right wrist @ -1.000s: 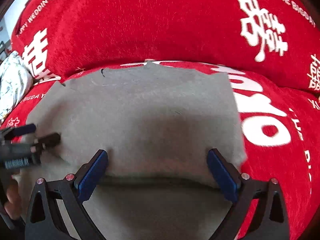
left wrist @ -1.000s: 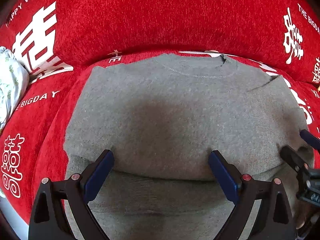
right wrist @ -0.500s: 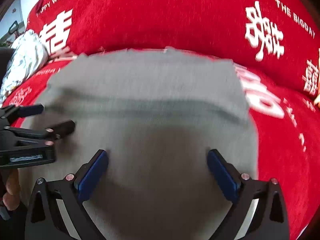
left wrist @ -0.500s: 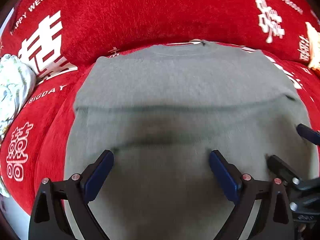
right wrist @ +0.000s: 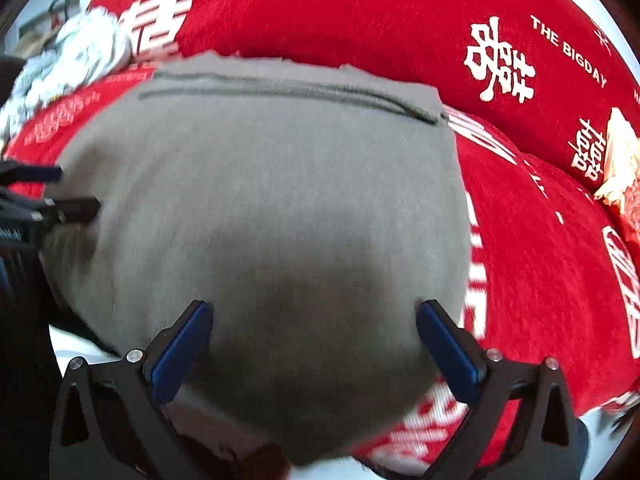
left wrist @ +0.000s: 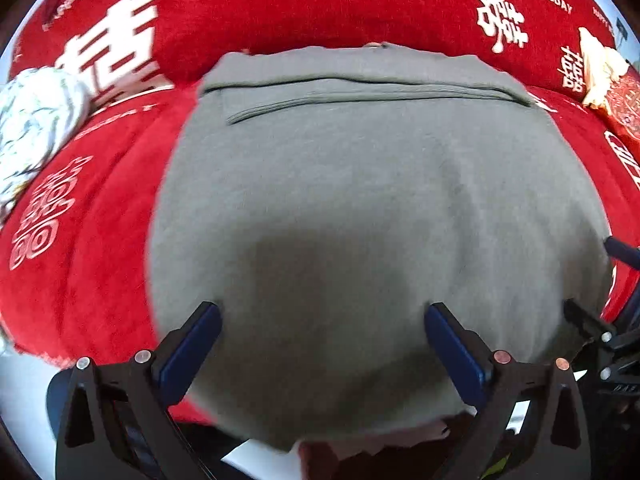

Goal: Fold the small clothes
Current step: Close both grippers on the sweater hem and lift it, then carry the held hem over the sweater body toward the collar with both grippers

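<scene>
Nearest, the left gripper (left wrist: 322,318) and right gripper (right wrist: 314,314) both hang with jaws spread wide, holding nothing, above a grey sweater (left wrist: 360,208) lying folded on a red sofa cover (left wrist: 92,272). Only the right view shows "THE BIGDAY" sharply. A white patterned cloth (left wrist: 36,120) sits far left.

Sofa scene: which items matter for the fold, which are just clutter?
In play:
grey sweater
left gripper, open
right gripper, open

Lying about:
white patterned cloth at the left
cream and red item at the right
red sofa cover underneath
</scene>
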{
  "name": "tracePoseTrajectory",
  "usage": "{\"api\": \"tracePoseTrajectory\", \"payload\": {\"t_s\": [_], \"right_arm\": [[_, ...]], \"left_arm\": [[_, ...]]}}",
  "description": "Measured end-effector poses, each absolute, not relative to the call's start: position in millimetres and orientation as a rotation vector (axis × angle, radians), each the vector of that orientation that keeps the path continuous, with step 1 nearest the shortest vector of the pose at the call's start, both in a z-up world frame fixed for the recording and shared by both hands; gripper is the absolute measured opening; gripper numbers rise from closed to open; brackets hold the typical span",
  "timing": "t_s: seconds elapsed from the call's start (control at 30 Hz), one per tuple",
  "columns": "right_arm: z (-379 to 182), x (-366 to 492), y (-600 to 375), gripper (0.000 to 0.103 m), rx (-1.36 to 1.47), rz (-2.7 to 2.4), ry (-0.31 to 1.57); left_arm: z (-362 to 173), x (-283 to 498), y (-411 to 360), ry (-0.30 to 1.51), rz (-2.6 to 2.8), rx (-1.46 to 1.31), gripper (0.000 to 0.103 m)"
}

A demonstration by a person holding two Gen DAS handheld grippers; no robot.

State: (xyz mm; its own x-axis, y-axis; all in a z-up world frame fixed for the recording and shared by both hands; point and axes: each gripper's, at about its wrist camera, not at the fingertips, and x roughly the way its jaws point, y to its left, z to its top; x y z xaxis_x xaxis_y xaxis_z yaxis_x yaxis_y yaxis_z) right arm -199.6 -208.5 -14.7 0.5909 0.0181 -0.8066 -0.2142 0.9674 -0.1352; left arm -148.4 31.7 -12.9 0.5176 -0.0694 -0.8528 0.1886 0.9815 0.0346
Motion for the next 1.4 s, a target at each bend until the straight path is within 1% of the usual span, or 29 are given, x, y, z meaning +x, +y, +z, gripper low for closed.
{"api": "tracePoseTrajectory", "payload": {"t_s": [0.07,0.13,0.17,0.23,0.3,0.37,0.43,0.47,0.5,0.53,0.57,0.63,0.7,0.77,0.87,0.93,1.03,1.17,1.23,1.27,1.3,1.33,1.37,1.4], "right_arm": [[-8,-206,-219,0.103,-0.206,0.099,0.923],[-6,-208,-231,0.103,-0.151,0.077,0.944],[-8,-207,-238,0.103,-0.107,0.071,0.985],[-17,-205,-247,0.102,-0.047,0.078,1.064],[-27,-203,-248,0.102,-0.001,0.109,1.127],[-25,-204,-244,0.093,-0.04,0.099,1.114],[-22,-206,-240,0.063,-0.08,0.067,1.089],[-18,-208,-239,0.05,-0.083,0.083,1.073],[-15,-211,-238,0.028,-0.084,0.105,1.061],[-13,-212,-236,0.016,-0.081,0.123,1.061],[-12,-212,-237,0.016,-0.069,0.14,1.065],[-7,-212,-242,0.013,-0.026,0.159,1.062],[7,-208,-252,0.013,0.096,0.214,1.03],[28,-200,-264,0.013,0.191,0.247,0.959],[54,-180,-276,0.013,0.277,0.266,0.861],[65,-158,-281,0.013,0.312,0.263,0.801],[56,-117,-284,0.013,0.341,0.232,0.807],[30,-90,-278,0.013,0.313,0.185,0.877],[24,-89,-278,0.019,0.307,0.182,0.895],[21,-90,-279,0.021,0.308,0.18,0.895],[20,-94,-279,0.036,0.316,0.184,0.897],[20,-96,-281,0.058,0.325,0.189,0.898],[21,-101,-284,0.066,0.332,0.194,0.885],[24,-107,-286,0.077,0.329,0.193,0.859]], "left_arm": [[-12,-157,49,1.015,-0.126,0.09,0.102],[-22,-160,72,1.066,-0.11,0.018,0.102],[-29,-158,78,1.102,-0.119,-0.011,0.102],[-54,-154,89,1.242,-0.161,-0.096,0.102],[-56,-154,92,1.256,-0.17,-0.13,0.102],[-56,-152,92,1.263,-0.167,-0.135,0.102],[-53,-152,90,1.258,-0.178,-0.135,0.094],[-49,-152,87,1.249,-0.187,-0.126,0.082],[-46,-154,87,1.241,-0.192,-0.119,0.063],[-39,-159,86,1.223,-0.205,-0.108,0.048],[-34,-161,87,1.206,-0.222,-0.105,0.015],[-21,-159,90,1.178,-0.241,-0.135,0.014],[-7,-153,96,1.139,-0.248,-0.164,0.014],[10,-145,98,1.097,-0.275,-0.197,0.014],[40,-117,93,1.027,-0.305,-0.208,0.014],[48,-93,90,0.988,-0.299,-0.196,0.014],[44,-59,90,1.0,-0.28,-0.208,0.014],[12,-37,98,1.078,-0.271,-0.284,0.014],[8,-40,102,1.067,-0.295,-0.322,0.015],[7,-43,106,1.062,-0.306,-0.341,0.024],[7,-46,111,1.063,-0.322,-0.368,0.044],[7,-49,115,1.06,-0.332,-0.392,0.056],[8,-54,118,1.048,-0.332,-0.409,0.072],[11,-62,124,1.023,-0.312,-0.423,0.077]]}}
